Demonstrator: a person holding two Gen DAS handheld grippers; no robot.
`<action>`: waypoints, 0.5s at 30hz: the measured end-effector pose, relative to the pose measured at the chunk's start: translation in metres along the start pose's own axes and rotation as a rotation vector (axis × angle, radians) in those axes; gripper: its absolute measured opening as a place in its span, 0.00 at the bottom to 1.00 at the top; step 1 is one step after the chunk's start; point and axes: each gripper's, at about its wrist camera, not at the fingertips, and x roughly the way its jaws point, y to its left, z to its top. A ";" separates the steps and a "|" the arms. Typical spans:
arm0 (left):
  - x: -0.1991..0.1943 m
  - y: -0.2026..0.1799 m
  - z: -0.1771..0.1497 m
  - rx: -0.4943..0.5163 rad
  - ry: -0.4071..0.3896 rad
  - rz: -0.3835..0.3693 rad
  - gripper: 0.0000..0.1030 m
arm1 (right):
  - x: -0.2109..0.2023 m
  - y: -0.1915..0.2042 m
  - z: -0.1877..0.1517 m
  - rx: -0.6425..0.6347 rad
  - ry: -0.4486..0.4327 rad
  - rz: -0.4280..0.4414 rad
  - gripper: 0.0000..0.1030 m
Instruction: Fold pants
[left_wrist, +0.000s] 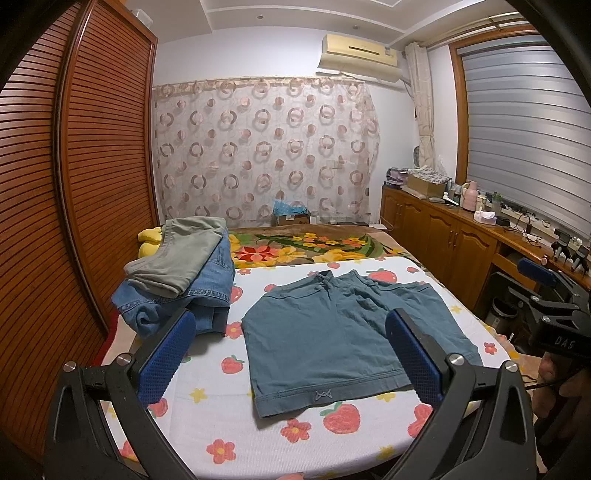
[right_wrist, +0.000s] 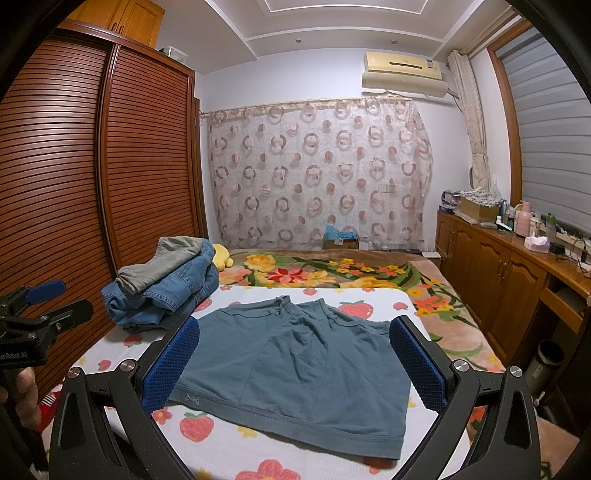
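A pair of teal-blue shorts (left_wrist: 332, 332) lies spread flat on the strawberry-print sheet (left_wrist: 221, 406), waistband at the far side and leg hems toward me. It also shows in the right wrist view (right_wrist: 295, 369). My left gripper (left_wrist: 291, 354) is open and empty, held above the near hem of the shorts. My right gripper (right_wrist: 295, 362) is open and empty, held above the shorts. The right gripper's body shows at the right edge of the left wrist view (left_wrist: 546, 306). The left gripper's body shows at the left edge of the right wrist view (right_wrist: 37, 317).
A pile of folded clothes, grey trousers (left_wrist: 184, 251) on blue jeans (left_wrist: 195, 295), lies at the far left of the sheet. A floral blanket (left_wrist: 303, 247) covers the bed behind. A slatted wooden wardrobe (left_wrist: 74, 184) stands left; a wooden cabinet (left_wrist: 461, 236) with clutter stands right.
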 end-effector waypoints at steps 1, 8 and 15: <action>0.000 0.000 0.000 0.001 0.000 0.000 1.00 | 0.000 0.000 0.000 0.000 0.000 -0.001 1.00; 0.000 0.000 0.000 0.001 0.000 0.001 1.00 | -0.002 0.000 0.002 0.001 0.002 0.000 1.00; -0.008 -0.007 0.008 0.006 0.026 -0.006 1.00 | 0.005 -0.002 -0.003 0.002 0.020 -0.001 1.00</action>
